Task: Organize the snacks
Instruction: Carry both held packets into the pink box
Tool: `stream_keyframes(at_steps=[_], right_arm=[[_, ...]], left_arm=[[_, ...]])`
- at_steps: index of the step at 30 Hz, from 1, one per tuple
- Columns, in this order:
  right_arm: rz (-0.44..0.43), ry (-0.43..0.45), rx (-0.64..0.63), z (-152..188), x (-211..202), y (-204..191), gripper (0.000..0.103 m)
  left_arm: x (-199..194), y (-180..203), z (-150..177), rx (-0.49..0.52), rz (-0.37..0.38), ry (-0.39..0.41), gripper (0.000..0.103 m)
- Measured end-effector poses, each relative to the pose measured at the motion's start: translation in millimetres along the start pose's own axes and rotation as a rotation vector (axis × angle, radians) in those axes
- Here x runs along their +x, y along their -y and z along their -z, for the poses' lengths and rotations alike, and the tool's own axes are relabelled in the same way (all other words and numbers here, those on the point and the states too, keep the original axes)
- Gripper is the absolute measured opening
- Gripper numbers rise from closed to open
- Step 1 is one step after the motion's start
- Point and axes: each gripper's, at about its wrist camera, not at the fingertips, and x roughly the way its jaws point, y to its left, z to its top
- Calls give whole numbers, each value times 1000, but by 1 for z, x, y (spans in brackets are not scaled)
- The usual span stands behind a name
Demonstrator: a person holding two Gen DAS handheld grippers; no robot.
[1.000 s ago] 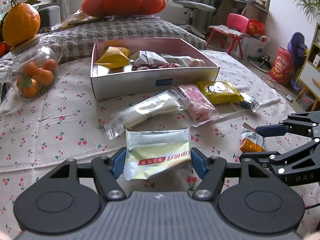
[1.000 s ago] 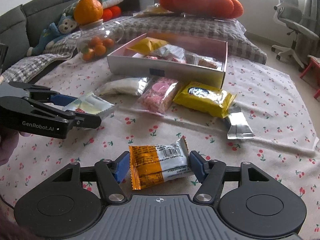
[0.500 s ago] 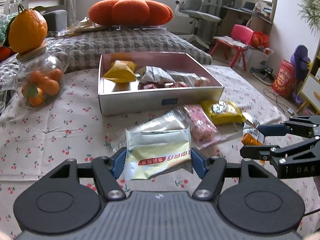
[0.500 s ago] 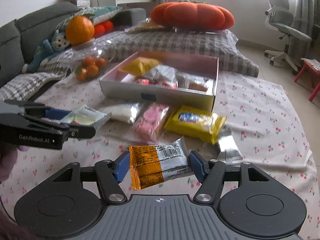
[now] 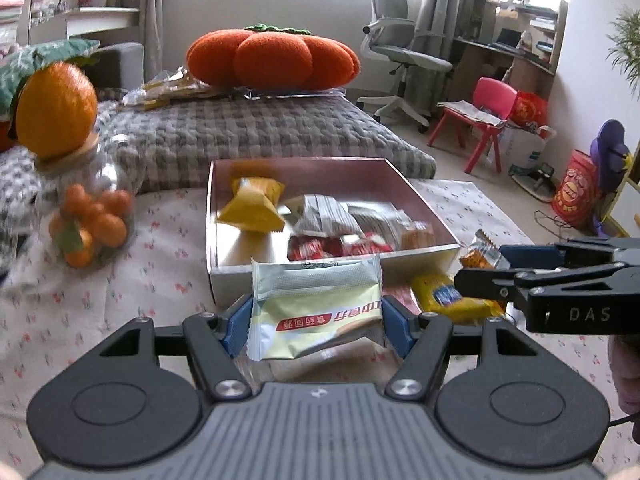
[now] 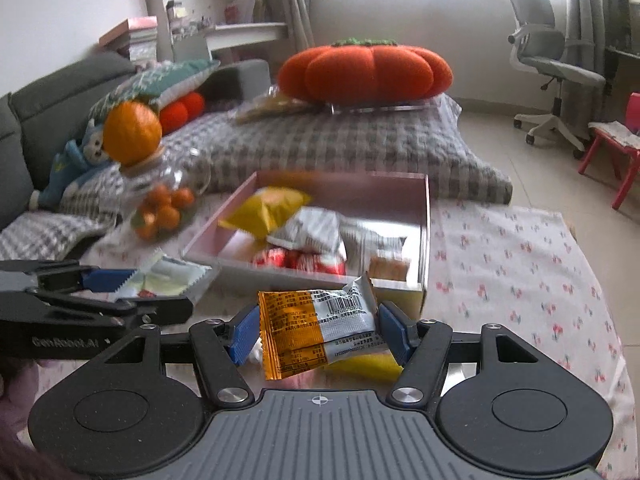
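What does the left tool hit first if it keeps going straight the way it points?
Probably the near wall of the pink box, right ahead of the left tool and its held pale yellow packet; depth is unclear, so it might clear the rim.

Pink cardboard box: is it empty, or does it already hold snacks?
Already holding snacks. The pink cardboard box is open-topped, with a yellow packet, silver packets and red wrappers inside.

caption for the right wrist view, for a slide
Right hand-held gripper carries an orange-and-silver snack packet toward the pink box of snacks on the cherry-print cloth.
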Motion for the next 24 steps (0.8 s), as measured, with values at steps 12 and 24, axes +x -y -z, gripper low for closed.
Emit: stream_keyframes(at_steps=[12, 24], right_arm=[[63, 6, 102, -41, 47, 20, 65], [99, -1, 135, -62, 101, 49, 65]], left_arm=[[56, -4, -29, 52, -51, -84, 64], [85, -4, -43, 63, -57, -145, 64]])
